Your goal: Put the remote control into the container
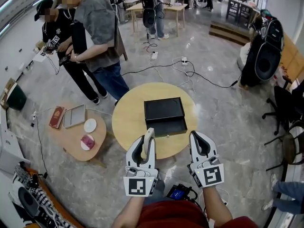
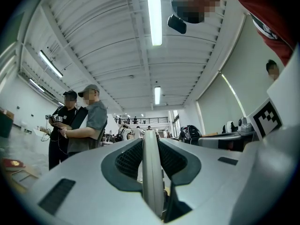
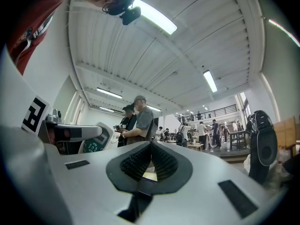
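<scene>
A black box-shaped container (image 1: pixel 164 109) lies on the round yellow table (image 1: pixel 128 122), with its shallow tray (image 1: pixel 167 127) drawn out toward me. My left gripper (image 1: pixel 148 137) hovers over the table's near edge, shut on the pale grey remote control (image 1: pixel 150 137). In the left gripper view the remote control (image 2: pixel 151 172) stands edge-on between the ribbed pads, pointing forward and a little upward. My right gripper (image 1: pixel 196 137) is level with the left one, to the right of it and just short of the tray. Its pads (image 3: pixel 140 161) meet at the tip with nothing between them.
A low wooden side table (image 1: pixel 97 139) at the left carries a book, a tablet and two plates. Two people (image 1: pixel 92 37) stand behind it. Cables (image 1: pixel 185 70) run over the floor beyond the table. A black bag (image 1: pixel 266 56) and a chair (image 1: pixel 285 103) are at the right.
</scene>
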Action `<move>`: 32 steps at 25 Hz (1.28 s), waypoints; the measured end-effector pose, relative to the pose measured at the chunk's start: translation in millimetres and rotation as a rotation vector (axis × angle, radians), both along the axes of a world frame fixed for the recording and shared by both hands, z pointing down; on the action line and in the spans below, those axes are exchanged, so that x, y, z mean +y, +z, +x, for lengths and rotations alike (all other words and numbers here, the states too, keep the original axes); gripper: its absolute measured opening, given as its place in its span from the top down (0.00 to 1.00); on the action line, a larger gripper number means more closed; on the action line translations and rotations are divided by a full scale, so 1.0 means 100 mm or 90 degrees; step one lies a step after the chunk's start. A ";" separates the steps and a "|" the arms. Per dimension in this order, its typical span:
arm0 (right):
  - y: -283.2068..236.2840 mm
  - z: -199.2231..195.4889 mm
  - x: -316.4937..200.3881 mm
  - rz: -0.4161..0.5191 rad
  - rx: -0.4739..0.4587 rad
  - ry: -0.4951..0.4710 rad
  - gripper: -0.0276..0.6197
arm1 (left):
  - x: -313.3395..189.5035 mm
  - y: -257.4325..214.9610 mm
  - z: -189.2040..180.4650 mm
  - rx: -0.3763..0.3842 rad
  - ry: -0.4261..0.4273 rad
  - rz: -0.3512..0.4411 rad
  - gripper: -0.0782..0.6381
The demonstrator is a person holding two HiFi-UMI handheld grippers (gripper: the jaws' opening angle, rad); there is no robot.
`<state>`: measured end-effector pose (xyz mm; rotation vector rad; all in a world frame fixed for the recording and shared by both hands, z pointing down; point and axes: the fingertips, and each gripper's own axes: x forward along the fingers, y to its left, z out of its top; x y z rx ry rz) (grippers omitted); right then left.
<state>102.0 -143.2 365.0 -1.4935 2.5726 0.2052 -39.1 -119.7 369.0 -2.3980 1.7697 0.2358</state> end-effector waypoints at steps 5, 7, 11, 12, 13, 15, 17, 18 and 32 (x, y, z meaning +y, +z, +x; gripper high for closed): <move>0.11 -0.13 -0.22 -0.017 0.037 0.004 0.92 | -0.24 0.01 -0.14 0.000 0.008 0.000 0.74; 0.17 -0.20 -0.32 -0.023 0.051 0.006 0.92 | -0.34 0.04 -0.22 -0.002 0.012 -0.001 0.74; 0.03 -0.36 -0.57 -0.004 0.008 0.014 0.92 | -0.56 0.06 -0.36 0.001 0.013 -0.004 0.74; 0.01 -0.40 -0.62 -0.002 0.004 0.015 0.92 | -0.62 0.05 -0.40 0.002 0.013 -0.004 0.74; -0.01 -0.45 -0.68 -0.001 0.004 0.016 0.92 | -0.67 0.04 -0.45 0.004 0.013 -0.003 0.75; 0.00 -0.53 -0.78 -0.004 0.014 0.014 0.92 | -0.77 0.01 -0.53 0.007 0.014 0.002 0.74; 0.08 -0.61 -0.87 -0.013 0.041 0.011 0.92 | -0.88 0.00 -0.60 0.010 0.016 0.004 0.75; 0.11 -0.65 -0.92 -0.018 0.052 0.010 0.92 | -0.93 0.00 -0.65 0.010 0.018 0.004 0.74; 0.20 -0.91 -1.31 -0.027 0.067 0.050 0.92 | -1.41 0.10 -0.95 0.019 0.051 -0.003 0.74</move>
